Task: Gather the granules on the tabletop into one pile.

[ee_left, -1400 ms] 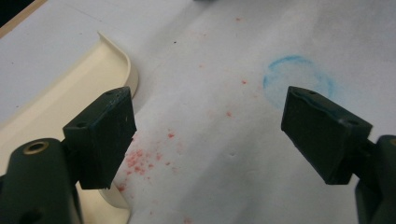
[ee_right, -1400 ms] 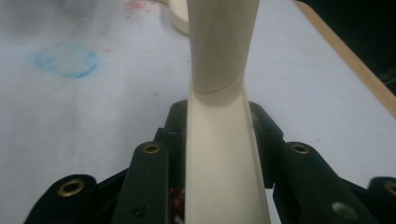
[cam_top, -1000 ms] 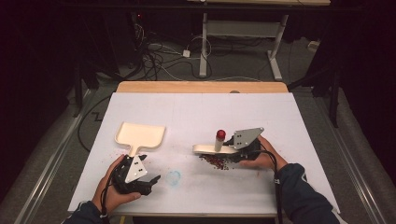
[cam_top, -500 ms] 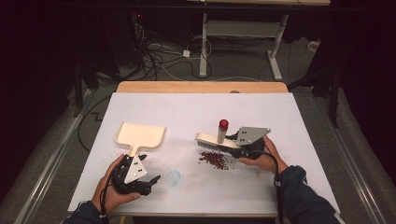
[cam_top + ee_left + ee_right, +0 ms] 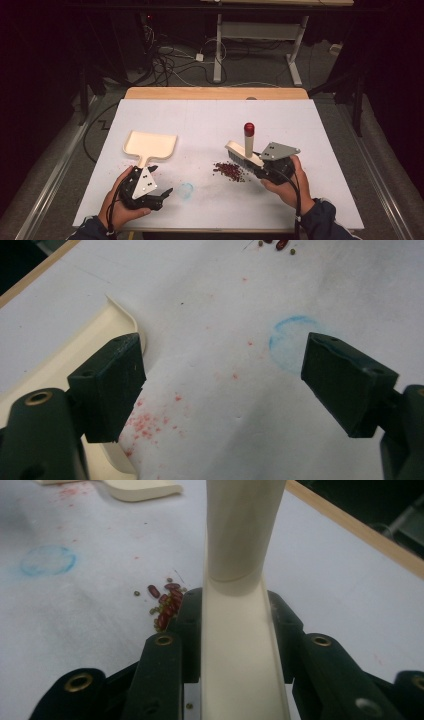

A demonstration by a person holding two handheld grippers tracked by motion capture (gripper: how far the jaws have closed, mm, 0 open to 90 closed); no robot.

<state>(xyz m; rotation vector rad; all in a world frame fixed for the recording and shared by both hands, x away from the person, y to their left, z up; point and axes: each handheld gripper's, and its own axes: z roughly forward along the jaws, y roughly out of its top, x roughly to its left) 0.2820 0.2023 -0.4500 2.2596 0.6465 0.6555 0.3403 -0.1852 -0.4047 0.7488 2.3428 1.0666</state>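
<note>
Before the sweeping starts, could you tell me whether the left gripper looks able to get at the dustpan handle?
Probably yes: the left gripper is open, right beside the dustpan handle, with nothing between them.

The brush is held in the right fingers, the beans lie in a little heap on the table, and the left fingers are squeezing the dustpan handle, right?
Not quite. The left fingers are open and grip nothing; the dustpan just lies beside them, as the left gripper view shows. The rest holds: the right fingers clamp the brush, and the beans lie in a little heap on the table.
</note>
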